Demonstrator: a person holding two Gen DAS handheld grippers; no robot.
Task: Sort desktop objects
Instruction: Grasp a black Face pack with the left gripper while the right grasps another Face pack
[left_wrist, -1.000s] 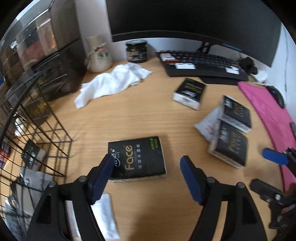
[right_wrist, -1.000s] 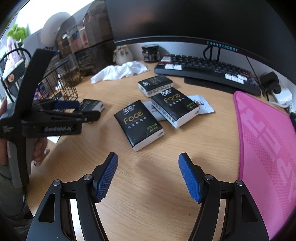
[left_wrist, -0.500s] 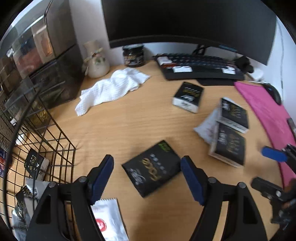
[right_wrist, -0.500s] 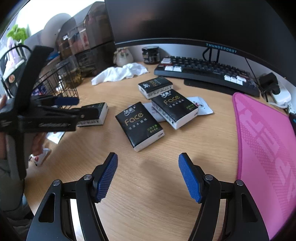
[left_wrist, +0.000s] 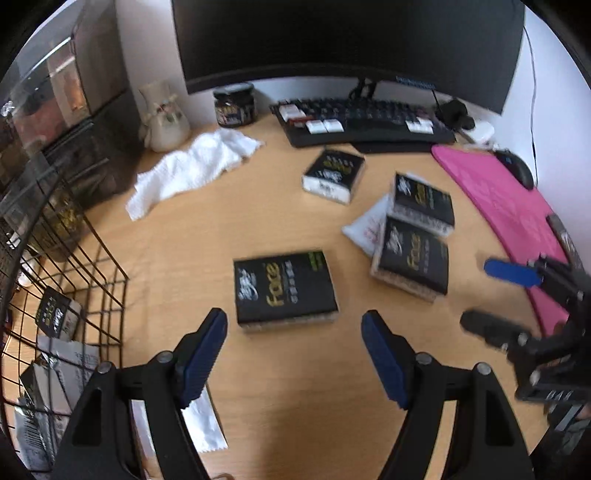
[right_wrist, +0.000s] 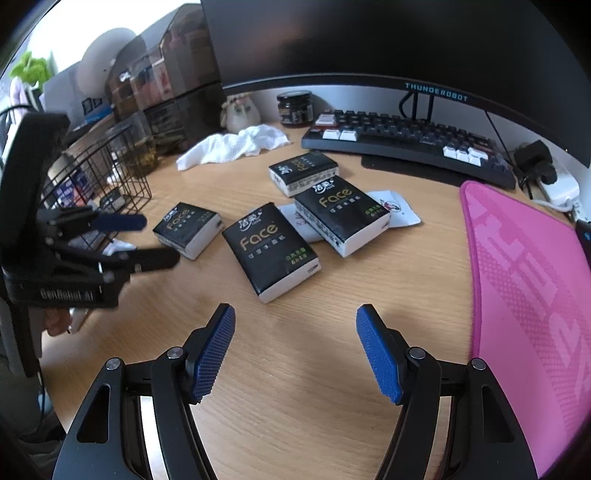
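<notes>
Several black "Face" tissue packs lie on the wooden desk. In the left wrist view one pack (left_wrist: 282, 290) lies flat just ahead of my open, empty left gripper (left_wrist: 293, 356); others lie farther right (left_wrist: 413, 260) and near the keyboard (left_wrist: 332, 171). A black wire basket (left_wrist: 66, 277) at the left holds a tissue pack and other packets. In the right wrist view my right gripper (right_wrist: 293, 352) is open and empty, with a pack (right_wrist: 271, 249) ahead of it. The left gripper (right_wrist: 122, 240) shows there beside the leftmost pack (right_wrist: 188, 229).
A white cloth (left_wrist: 192, 168), a dark jar (left_wrist: 235, 106), a small vase (left_wrist: 164, 118), a keyboard (left_wrist: 365, 123) and a monitor stand at the back. A pink mat (right_wrist: 532, 288) covers the right. White sachets lie under the packs (right_wrist: 393, 212) and by the basket (left_wrist: 203, 424).
The pack ahead of my left gripper, tilted between its fingers half a second ago, now lies flat on the desk farther ahead. My left gripper has pulled back. The right gripper is still.
</notes>
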